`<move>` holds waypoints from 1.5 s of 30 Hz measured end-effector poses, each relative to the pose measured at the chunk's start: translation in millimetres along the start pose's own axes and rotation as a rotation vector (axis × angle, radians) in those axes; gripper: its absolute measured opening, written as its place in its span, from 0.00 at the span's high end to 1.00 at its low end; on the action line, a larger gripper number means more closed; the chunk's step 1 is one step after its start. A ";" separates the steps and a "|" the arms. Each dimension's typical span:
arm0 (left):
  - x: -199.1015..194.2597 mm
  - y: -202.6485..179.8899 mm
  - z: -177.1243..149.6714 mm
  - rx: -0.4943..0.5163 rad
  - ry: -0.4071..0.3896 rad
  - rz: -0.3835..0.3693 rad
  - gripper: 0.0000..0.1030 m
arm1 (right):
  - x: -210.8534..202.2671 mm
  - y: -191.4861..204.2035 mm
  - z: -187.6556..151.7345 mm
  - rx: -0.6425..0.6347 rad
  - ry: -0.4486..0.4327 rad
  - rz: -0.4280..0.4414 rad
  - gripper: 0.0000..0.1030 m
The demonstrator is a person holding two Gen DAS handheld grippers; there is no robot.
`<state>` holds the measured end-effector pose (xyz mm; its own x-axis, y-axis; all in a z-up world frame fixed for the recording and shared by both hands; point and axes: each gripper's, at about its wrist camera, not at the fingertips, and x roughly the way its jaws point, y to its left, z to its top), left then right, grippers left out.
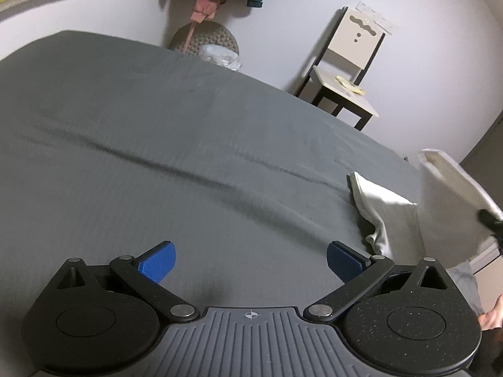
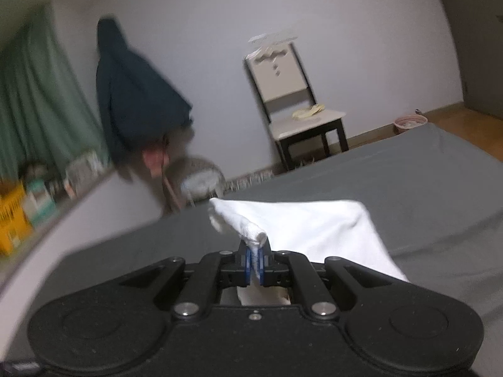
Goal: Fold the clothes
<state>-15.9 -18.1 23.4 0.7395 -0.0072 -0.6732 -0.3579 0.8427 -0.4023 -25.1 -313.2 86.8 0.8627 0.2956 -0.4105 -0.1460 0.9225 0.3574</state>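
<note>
A white garment (image 2: 314,229) hangs from my right gripper (image 2: 255,259), which is shut on a bunched edge of it and holds it above the grey bed (image 2: 424,182). In the left wrist view the same white garment (image 1: 408,216) shows at the right, lifted, with part trailing on the bed (image 1: 157,141). My left gripper (image 1: 251,262) is open and empty, its blue pads (image 1: 158,264) wide apart above the bare sheet, left of the garment.
A chair (image 1: 345,72) stands by the far wall, also in the right wrist view (image 2: 295,106). A dark coat (image 2: 132,94) hangs on the wall above a bin (image 1: 213,44). A shelf with boxes (image 2: 19,216) runs at the left.
</note>
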 end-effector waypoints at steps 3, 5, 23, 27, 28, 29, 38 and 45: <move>-11.3 -3.7 0.5 0.021 -0.013 -0.007 0.00 | -33.8 -15.1 8.9 0.010 -0.027 -0.014 0.95; -13.0 -7.9 -3.8 0.046 -0.010 -0.013 0.00 | -52.8 -17.5 5.8 0.011 -0.029 -0.018 0.95; -43.3 -39.1 -22.8 0.321 -0.016 -0.007 0.00 | 0.7 4.2 -48.5 -0.349 0.199 -0.081 0.34; -36.3 -34.2 -28.0 0.298 -0.024 0.015 0.00 | 19.8 24.6 -82.6 -0.400 0.225 -0.147 0.07; -30.4 -35.9 -26.1 0.295 -0.018 0.033 0.00 | 25.7 27.5 -88.2 -0.381 0.221 -0.167 0.04; -26.4 -33.8 -26.3 0.290 -0.015 0.057 0.00 | 31.8 28.5 -91.8 -0.348 0.201 -0.185 0.00; -16.7 -14.9 -31.0 0.211 0.047 0.127 0.00 | 59.6 36.1 -127.5 -0.245 0.165 -0.369 0.00; -22.9 -12.6 -22.9 0.202 0.077 0.136 0.00 | 55.5 31.3 -128.9 -0.212 0.168 -0.351 0.00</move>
<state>-41.3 -40.9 29.7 0.6440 0.0795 -0.7609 -0.3242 0.9292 -0.1773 -44.3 -235.9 -32.9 0.7896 -0.0251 -0.6132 0.0309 0.9995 -0.0011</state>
